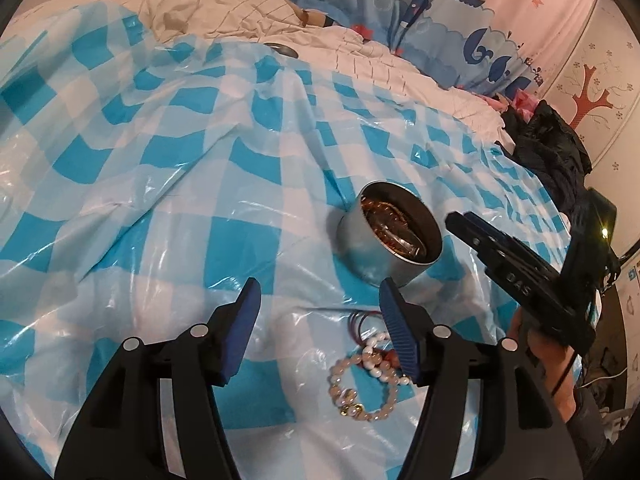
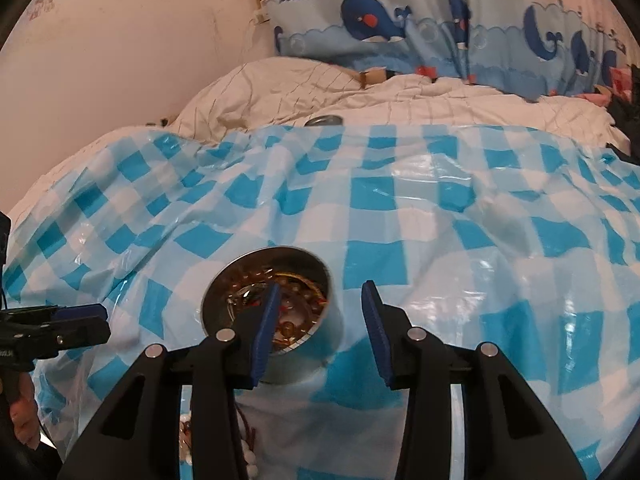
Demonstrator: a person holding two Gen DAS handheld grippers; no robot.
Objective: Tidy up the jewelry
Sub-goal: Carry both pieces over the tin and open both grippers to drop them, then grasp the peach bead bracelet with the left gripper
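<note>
Around my work area I see a rumpled white quilt (image 2: 320,96), a whale-print curtain (image 2: 400,20) and a dark garment heap (image 1: 548,140) beyond the blue checked plastic sheet (image 1: 160,200). A second tin (image 1: 282,49) sits at the sheet's far edge. The round metal tin (image 1: 390,236), jewelry inside, stands on the sheet. My left gripper (image 1: 320,328) tilts down, jaws spread and empty, its right finger overlapping the pearl bracelets (image 1: 368,380). My right gripper (image 2: 320,332) is spread too, 1 finger crossing the tin's mouth.
</note>
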